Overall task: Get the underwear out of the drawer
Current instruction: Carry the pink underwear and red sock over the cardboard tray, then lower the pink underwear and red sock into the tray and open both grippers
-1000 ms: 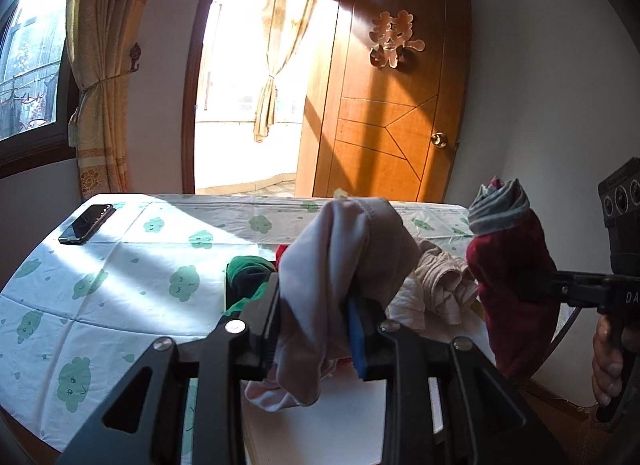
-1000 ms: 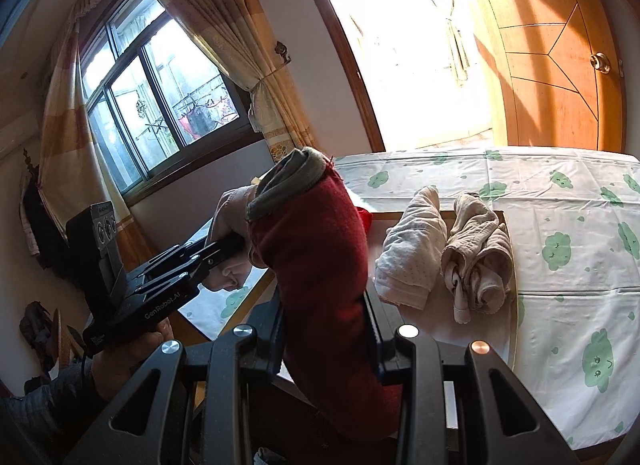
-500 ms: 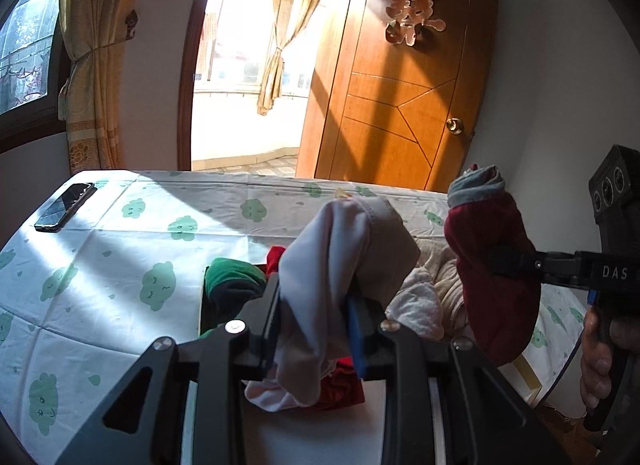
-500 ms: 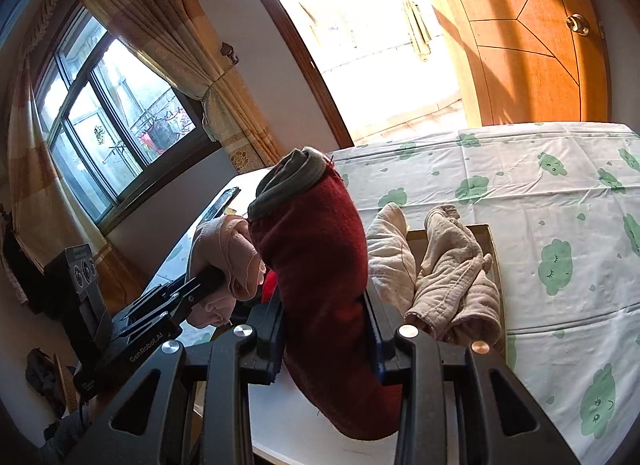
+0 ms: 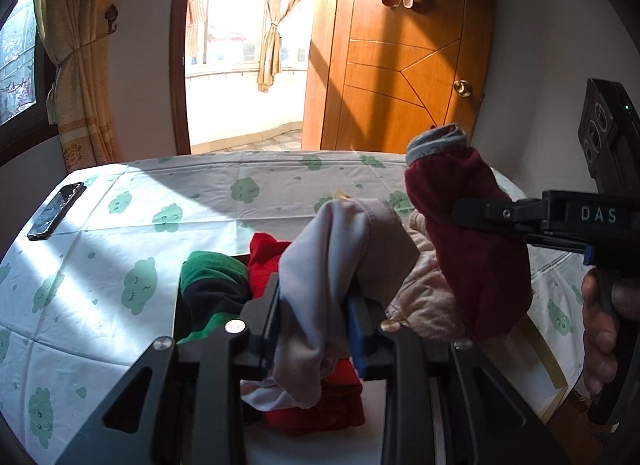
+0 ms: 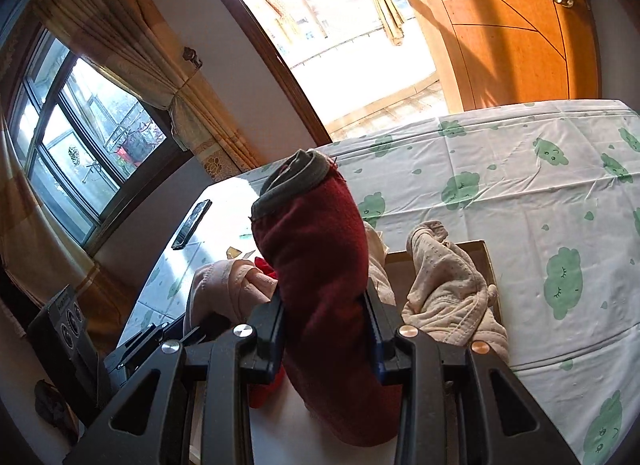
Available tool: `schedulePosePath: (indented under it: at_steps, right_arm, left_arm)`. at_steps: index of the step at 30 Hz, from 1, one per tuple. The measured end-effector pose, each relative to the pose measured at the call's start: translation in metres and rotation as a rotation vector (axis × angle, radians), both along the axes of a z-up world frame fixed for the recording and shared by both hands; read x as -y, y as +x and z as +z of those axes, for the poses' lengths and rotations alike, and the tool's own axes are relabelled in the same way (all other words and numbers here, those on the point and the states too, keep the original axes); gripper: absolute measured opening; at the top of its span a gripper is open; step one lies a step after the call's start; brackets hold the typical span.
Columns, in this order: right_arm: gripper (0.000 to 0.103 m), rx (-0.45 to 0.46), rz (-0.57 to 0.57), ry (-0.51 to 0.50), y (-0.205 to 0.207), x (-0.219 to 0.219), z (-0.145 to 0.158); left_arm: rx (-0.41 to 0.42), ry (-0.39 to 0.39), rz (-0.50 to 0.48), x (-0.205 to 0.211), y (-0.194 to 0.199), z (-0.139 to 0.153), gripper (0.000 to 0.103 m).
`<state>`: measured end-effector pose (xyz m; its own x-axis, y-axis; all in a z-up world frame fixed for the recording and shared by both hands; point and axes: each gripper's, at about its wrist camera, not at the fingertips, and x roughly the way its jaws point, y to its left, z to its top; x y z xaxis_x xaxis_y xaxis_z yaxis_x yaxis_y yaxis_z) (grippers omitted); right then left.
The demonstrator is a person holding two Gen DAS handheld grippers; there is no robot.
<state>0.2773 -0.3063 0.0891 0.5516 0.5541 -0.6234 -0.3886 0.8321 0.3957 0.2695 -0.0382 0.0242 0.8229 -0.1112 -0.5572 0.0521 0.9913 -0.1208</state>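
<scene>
My left gripper (image 5: 314, 319) is shut on pale pink-grey underwear (image 5: 340, 261) and holds it above the open drawer (image 5: 556, 373). My right gripper (image 6: 326, 335) is shut on dark red underwear with a grey waistband (image 6: 316, 249), also held above the drawer; it shows in the left wrist view (image 5: 472, 241) at the right. Inside the drawer lie green underwear (image 5: 212, 281), red underwear (image 5: 264, 257) and beige underwear (image 6: 448, 289).
The drawer lies on a bed or table covered by a white sheet with green cloud prints (image 5: 160, 221). A black phone (image 5: 56, 211) lies at its far left. A wooden door (image 5: 400, 65) and a bright doorway stand behind.
Both grippers have lifted and drawn back a little with their underwear. The view has tilted down, so more of the drawer's contents show below them.
</scene>
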Motion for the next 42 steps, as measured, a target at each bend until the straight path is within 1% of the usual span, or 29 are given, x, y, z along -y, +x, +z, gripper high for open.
schedulePosePath:
  at_steps: [6, 8, 11, 12, 14, 15, 18, 22, 29, 33, 39, 42]
  right_arm:
    - [0.038, -0.006, -0.018, -0.057, 0.013, -0.006, -0.014]
    - [0.038, -0.001, -0.026, -0.076, 0.015, -0.007, -0.019]
    - [0.038, -0.004, -0.029, -0.088, 0.016, -0.006, -0.027]
    - [0.039, -0.008, -0.031, -0.088, 0.016, -0.005, -0.029]
    - [0.043, -0.015, -0.035, -0.085, 0.017, -0.002, -0.032]
    - [0.045, -0.016, -0.038, -0.082, 0.017, 0.000, -0.033]
    - [0.051, -0.022, -0.050, -0.072, 0.016, 0.004, -0.035]
    - [0.055, -0.023, -0.051, -0.065, 0.013, 0.007, -0.035]
    - [0.058, 0.012, -0.045, -0.078, 0.004, 0.008, -0.030]
    - [0.062, 0.026, -0.044, -0.087, -0.001, 0.007, -0.027]
    - [0.063, 0.030, -0.044, -0.085, -0.004, 0.007, -0.026]
    - [0.063, 0.031, -0.042, -0.083, -0.006, 0.008, -0.027]
  left_arm:
    - [-0.022, 0.039, -0.004, 0.011, 0.007, -0.006, 0.030]
    - [-0.040, 0.054, -0.004, 0.015, 0.010, -0.008, 0.036]
    - [-0.038, 0.082, -0.019, 0.023, 0.009, -0.008, 0.043]
    - [-0.033, 0.095, -0.025, 0.026, 0.008, -0.008, 0.044]
    - [-0.029, 0.108, -0.030, 0.030, 0.006, -0.008, 0.053]
    - [-0.027, 0.110, -0.029, 0.030, 0.006, -0.008, 0.055]
    - [-0.013, 0.109, -0.031, 0.030, 0.003, -0.008, 0.055]
    - [0.001, 0.105, -0.029, 0.028, 0.000, -0.006, 0.056]
    - [0.023, 0.103, -0.027, 0.027, -0.006, -0.004, 0.056]
    - [0.026, 0.110, -0.029, 0.029, -0.008, -0.004, 0.056]
    - [0.027, 0.115, -0.029, 0.030, -0.009, -0.004, 0.056]
    - [0.030, 0.113, -0.027, 0.029, -0.011, -0.004, 0.058]
